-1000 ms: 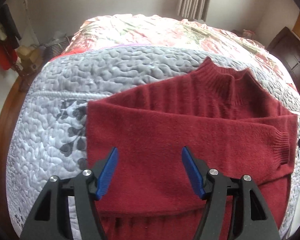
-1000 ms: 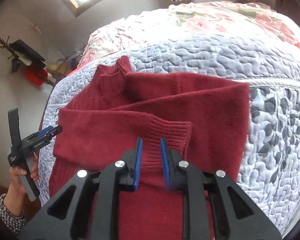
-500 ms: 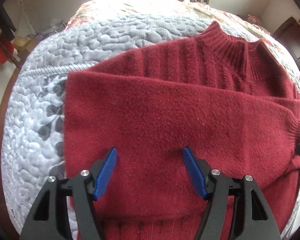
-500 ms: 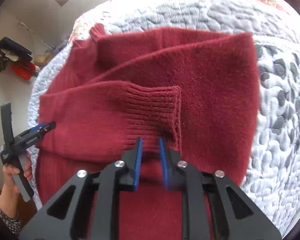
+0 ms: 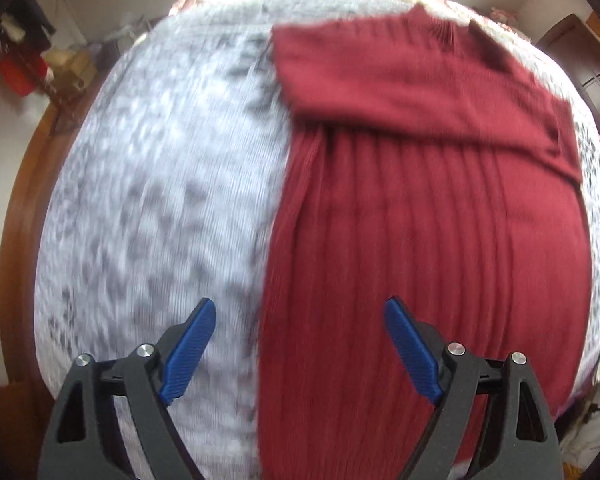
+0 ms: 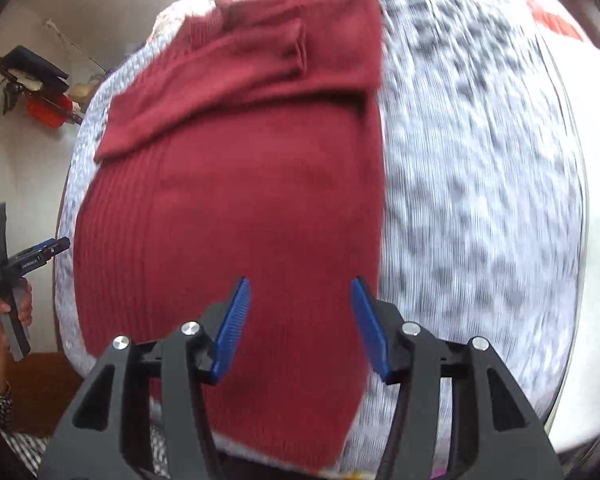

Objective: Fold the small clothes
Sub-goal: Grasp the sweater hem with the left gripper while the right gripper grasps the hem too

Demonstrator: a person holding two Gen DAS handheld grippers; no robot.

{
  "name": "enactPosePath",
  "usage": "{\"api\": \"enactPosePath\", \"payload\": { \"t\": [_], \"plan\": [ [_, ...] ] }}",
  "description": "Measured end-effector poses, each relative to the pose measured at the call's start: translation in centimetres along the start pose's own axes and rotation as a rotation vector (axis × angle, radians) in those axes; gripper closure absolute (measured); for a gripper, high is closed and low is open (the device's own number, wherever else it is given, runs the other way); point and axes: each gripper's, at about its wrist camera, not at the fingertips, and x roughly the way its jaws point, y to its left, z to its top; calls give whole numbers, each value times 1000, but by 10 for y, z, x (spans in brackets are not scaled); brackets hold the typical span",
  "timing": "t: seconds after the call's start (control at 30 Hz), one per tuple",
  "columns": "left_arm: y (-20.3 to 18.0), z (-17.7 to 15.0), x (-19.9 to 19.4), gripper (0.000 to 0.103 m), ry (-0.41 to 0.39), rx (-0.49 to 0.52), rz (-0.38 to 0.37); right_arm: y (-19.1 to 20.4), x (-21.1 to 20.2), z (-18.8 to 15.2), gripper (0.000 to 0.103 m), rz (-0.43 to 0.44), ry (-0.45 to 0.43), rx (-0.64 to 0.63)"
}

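Observation:
A dark red knitted sweater point(image 5: 428, 240) lies flat on the grey quilted bedspread point(image 5: 160, 208), its sleeves folded across the chest near the collar point(image 5: 440, 24). My left gripper point(image 5: 300, 348) is open above the sweater's left edge near the hem, holding nothing. In the right wrist view the same sweater point(image 6: 236, 208) fills the middle, the folded sleeve cuff point(image 6: 296, 48) at the top. My right gripper point(image 6: 300, 324) is open over the lower right part of the sweater, nothing between its blue pads. The left gripper point(image 6: 48, 246) shows at the far left, held in a hand.
The bed's wooden frame point(image 5: 20, 200) curves along the left. Clutter with a red item point(image 5: 20, 72) stands by the wall. A flowered cover point(image 6: 552, 16) lies further up the bed. Bare quilt point(image 6: 480, 200) stretches right of the sweater. Both views are motion-blurred.
The right gripper has let go of the sleeve cuff and opened. Both grippers have pulled back toward the sweater's hem; the left one has also shifted to the sweater's left edge.

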Motion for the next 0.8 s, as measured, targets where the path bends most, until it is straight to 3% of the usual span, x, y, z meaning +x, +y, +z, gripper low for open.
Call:
{"api": "enactPosePath", "payload": {
  "t": [0.3, 0.5, 0.57, 0.67, 0.8],
  "plan": [
    [16, -90, 12, 16, 121, -21, -23, -25, 25, -91, 45, 22, 135, 78],
    [12, -120, 31, 19, 217, -79, -124, -34, 44, -112, 44, 63, 173, 117],
    [10, -124, 37, 20, 230, -85, -127, -33, 45, -116, 44, 77, 171, 113],
    [12, -119, 44, 26, 229, -95, -118, -29, 49, -118, 54, 122, 179, 107],
    [11, -124, 46, 43, 239, -112, -133, -25, 61, -123, 55, 181, 192, 127]
  ]
}}
